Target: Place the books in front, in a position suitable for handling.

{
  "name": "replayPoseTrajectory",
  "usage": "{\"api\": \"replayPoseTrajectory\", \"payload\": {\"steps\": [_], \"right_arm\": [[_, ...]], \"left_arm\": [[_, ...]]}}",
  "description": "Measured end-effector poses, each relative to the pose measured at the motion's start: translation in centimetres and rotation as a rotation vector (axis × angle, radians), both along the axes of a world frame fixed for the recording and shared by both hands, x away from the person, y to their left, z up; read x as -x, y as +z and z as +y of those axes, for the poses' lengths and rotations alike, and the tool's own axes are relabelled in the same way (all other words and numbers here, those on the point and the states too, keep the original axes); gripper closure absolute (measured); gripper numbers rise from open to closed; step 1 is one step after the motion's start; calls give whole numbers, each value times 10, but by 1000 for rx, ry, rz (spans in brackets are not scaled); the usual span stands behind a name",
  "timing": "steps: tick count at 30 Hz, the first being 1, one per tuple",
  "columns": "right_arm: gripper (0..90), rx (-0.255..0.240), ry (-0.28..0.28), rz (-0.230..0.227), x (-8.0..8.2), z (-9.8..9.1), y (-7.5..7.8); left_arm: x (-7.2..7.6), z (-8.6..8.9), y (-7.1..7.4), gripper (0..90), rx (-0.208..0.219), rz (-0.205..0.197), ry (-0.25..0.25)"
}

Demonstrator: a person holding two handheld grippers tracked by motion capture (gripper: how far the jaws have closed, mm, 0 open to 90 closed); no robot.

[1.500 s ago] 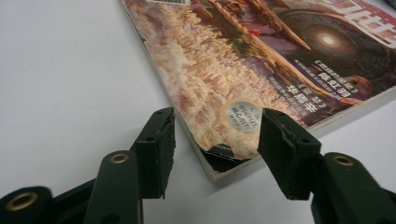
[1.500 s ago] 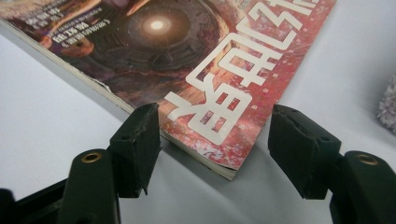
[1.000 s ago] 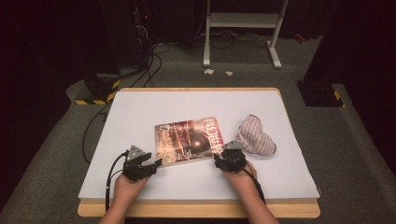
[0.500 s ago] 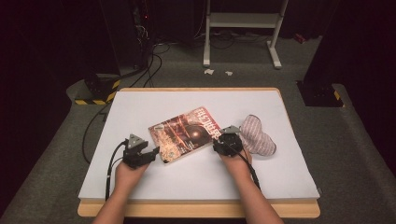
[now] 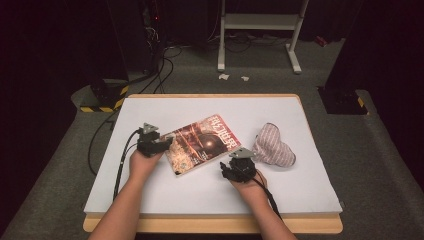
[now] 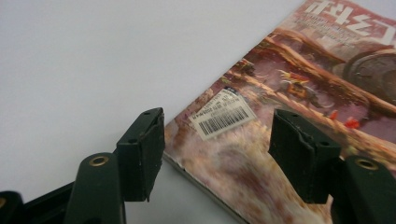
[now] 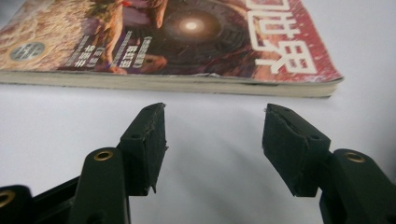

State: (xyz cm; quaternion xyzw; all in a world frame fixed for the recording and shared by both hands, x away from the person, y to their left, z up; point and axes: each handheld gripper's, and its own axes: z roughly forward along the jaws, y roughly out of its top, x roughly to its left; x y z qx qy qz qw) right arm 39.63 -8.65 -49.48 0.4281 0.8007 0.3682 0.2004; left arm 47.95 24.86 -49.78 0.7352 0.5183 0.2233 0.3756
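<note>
A paperback book (image 5: 202,145) with a reddish cover lies flat and askew on the white table (image 5: 300,190). My left gripper (image 5: 167,143) is at its left corner. Its jaws have just been opening and stand open over the barcode corner of the book (image 6: 280,93), the left gripper (image 6: 219,128) pads not pressing on it. My right gripper (image 5: 227,169) is just in front of the book's long near edge. It is open, with bare table between the right gripper (image 7: 215,122) jaws and the book (image 7: 177,42) a short way ahead.
A striped cloth pouch (image 5: 272,147) lies to the right of the book, close to my right hand. Cables trail from both grippers toward the table's front edge. Dark stands and floor cables lie beyond the table.
The book has turned anticlockwise, its right end now farther from me. My left gripper moved away from me along the book's left side. The right gripper went forward, then drew back.
</note>
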Motion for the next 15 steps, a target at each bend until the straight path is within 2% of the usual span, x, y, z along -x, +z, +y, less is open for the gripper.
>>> {"api": "replayPoseTrajectory", "payload": {"steps": [2, 4, 5, 7, 9, 10, 15], "right_arm": [[394, 0, 5, 6, 2, 0, -2], [394, -3, 8, 8, 2, 0, -3], [394, -4, 9, 12, 3, 0, -3], [394, -2, 13, 11, 4, 0, -4], [394, -1, 16, 13, 4, 0, -4], [394, -3, 16, 14, 4, 0, -4], [393, -6, 13, 8, 4, -2, -3]], "left_arm": [[-6, -1, -2, 355, -12, 12, -3], [-11, 1, -3, 357, 2, 15, 6], [-13, 1, -3, 356, -4, 29, 9], [-18, 2, -4, 336, -5, 47, -4], [-20, 3, -5, 330, 12, 60, -9], [-21, 4, -5, 343, 24, 66, -12], [-13, 1, -3, 364, 11, 76, -21]]}}
